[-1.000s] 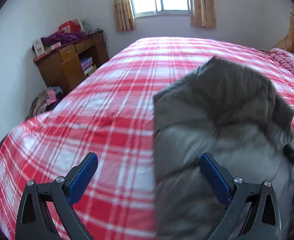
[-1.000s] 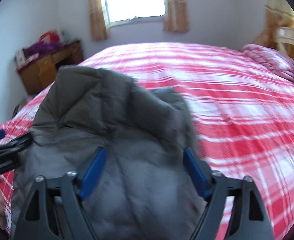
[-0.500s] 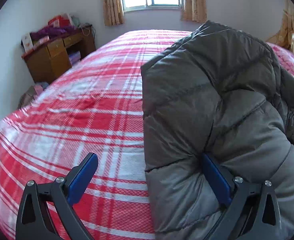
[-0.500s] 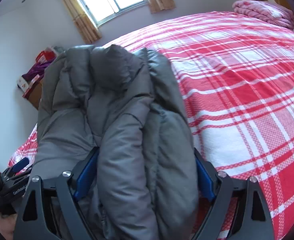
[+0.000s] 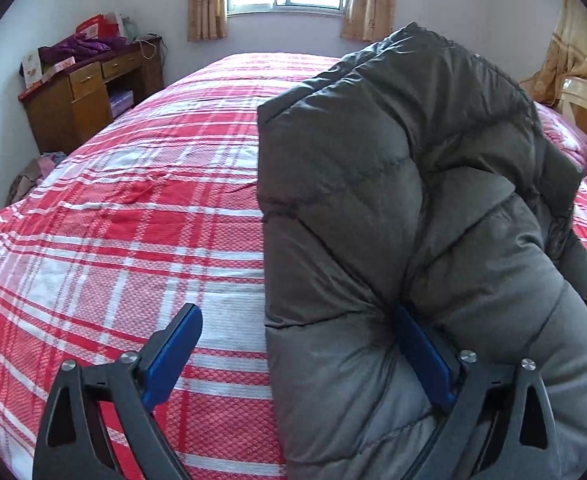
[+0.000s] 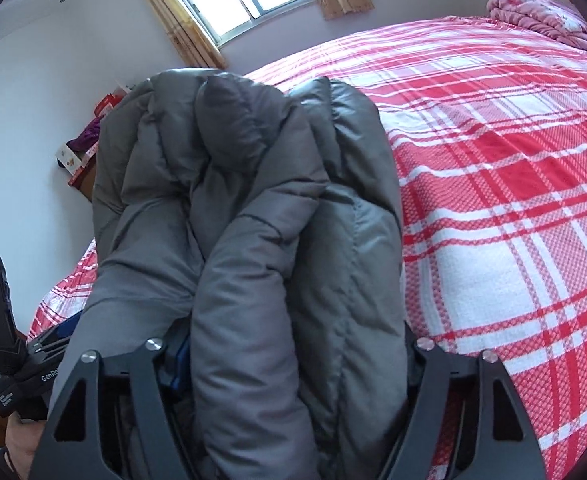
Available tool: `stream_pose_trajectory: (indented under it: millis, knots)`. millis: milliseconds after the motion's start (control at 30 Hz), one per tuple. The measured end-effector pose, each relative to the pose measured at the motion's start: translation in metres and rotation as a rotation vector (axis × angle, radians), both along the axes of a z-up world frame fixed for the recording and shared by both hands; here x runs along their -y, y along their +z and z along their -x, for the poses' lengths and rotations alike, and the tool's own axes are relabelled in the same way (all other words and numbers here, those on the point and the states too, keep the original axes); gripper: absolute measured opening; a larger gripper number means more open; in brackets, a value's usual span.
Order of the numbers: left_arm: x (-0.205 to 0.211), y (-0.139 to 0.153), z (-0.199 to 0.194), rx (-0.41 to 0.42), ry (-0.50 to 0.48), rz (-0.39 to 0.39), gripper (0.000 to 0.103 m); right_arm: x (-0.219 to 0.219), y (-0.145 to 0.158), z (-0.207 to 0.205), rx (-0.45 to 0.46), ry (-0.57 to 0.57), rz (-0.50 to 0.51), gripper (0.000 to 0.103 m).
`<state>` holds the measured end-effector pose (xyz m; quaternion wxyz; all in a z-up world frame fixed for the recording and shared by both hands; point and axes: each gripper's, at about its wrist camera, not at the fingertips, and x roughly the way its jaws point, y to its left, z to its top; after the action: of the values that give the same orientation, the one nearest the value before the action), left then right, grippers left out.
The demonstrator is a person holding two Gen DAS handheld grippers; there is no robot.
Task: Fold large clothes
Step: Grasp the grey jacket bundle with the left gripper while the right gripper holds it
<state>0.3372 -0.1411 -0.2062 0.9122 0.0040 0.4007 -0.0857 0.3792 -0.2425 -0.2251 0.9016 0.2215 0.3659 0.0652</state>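
Plaid bed [image 5: 141, 240]; jacket [image 5: 413, 208] lengthwise windowward.

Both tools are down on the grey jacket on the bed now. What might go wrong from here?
1. The right tool has been closing around a thick fold of the jacket; the slippery puffy fabric may squeeze out, or only part of the stack gets caught.
2. The left tool has one finger pushed into the jacket edge and the other over bare bedsheet; closing may pinch sheet along with the jacket.
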Motion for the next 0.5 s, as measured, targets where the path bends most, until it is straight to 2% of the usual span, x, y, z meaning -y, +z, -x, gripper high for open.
stream_pose_trajectory:
  millis: [67, 100, 133, 200, 233, 300, 400, 467, 500]
  knots:
    - [0.001, 0.000, 0.000, -0.003, -0.020, 0.020, 0.091, 0.002, -0.001, -0.001, -0.002, 0.001, -0.002, 0.078]
    - [0.001, 0.000, 0.002, 0.000, -0.039, 0.034, 0.084, -0.001, -0.001, 0.000, -0.002, 0.001, 0.002, 0.079]
    - [0.003, 0.002, 0.005, 0.005, -0.062, 0.047, 0.071, 0.001, -0.001, -0.002, -0.003, 0.004, 0.004, 0.079]
    - [0.012, 0.004, 0.012, 0.036, -0.103, 0.024, 0.062, 0.003, -0.002, -0.001, -0.002, 0.007, 0.003, 0.077]
    - [0.017, 0.005, 0.014, 0.045, -0.100, 0.006, 0.062, 0.003, -0.002, 0.001, 0.000, 0.007, 0.001, 0.077]
    - [0.015, 0.004, 0.011, 0.024, -0.077, 0.043, 0.063, 0.004, -0.004, 0.001, 0.005, 0.006, -0.003, 0.076]
    - [0.007, 0.002, 0.007, -0.009, -0.043, 0.098, 0.072, 0.005, -0.004, 0.004, 0.008, 0.006, -0.012, 0.076]
    - [-0.002, 0.001, 0.005, -0.038, -0.012, 0.133, 0.082, 0.005, -0.005, 0.005, 0.013, 0.006, -0.013, 0.077]
    - [-0.009, -0.002, 0.003, -0.067, 0.000, 0.177, 0.084, 0.006, -0.005, 0.006, 0.014, 0.007, -0.012, 0.077]
